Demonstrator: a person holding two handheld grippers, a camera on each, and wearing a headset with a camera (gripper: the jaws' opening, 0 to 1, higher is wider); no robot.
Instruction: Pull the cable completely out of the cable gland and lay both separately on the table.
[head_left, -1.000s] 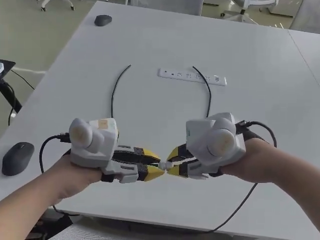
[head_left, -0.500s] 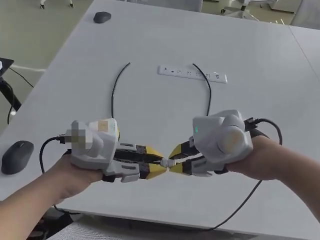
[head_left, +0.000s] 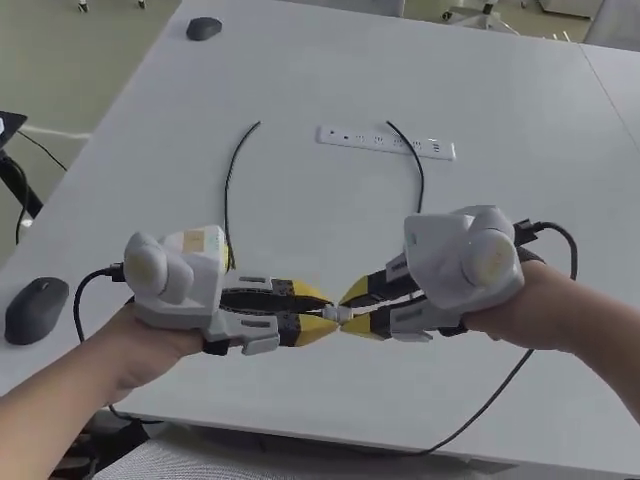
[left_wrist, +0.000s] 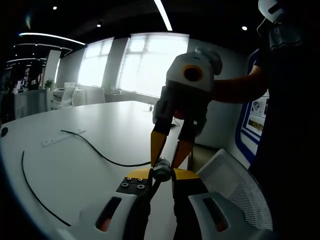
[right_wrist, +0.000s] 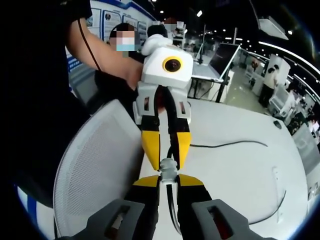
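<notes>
Above the near edge of the white table (head_left: 300, 60), my two grippers meet tip to tip. A small pale cable gland (head_left: 340, 317) sits between their yellow fingertips. In the left gripper view the gland (left_wrist: 161, 171) rests in my left gripper (left_wrist: 165, 176), whose jaws are closed on it. In the right gripper view the gland (right_wrist: 168, 169) stands just past my right gripper (right_wrist: 168, 181). A thin black cable (right_wrist: 173, 202) runs back from it between the closed jaws. In the head view the left gripper (head_left: 322, 316) faces the right gripper (head_left: 356, 312).
Two loose black cables (head_left: 226, 190) (head_left: 417, 170) lie on the table's middle, with a white power strip (head_left: 385, 143) behind them. One mouse (head_left: 35, 310) is at the left edge, another mouse (head_left: 203, 28) at the far end. A white mesh chair (right_wrist: 95, 165) stands below the grippers.
Both grippers stay joined at the gland. The hands have drawn slightly apart and the right one has rolled a little; the gland looks more exposed between the tips.
</notes>
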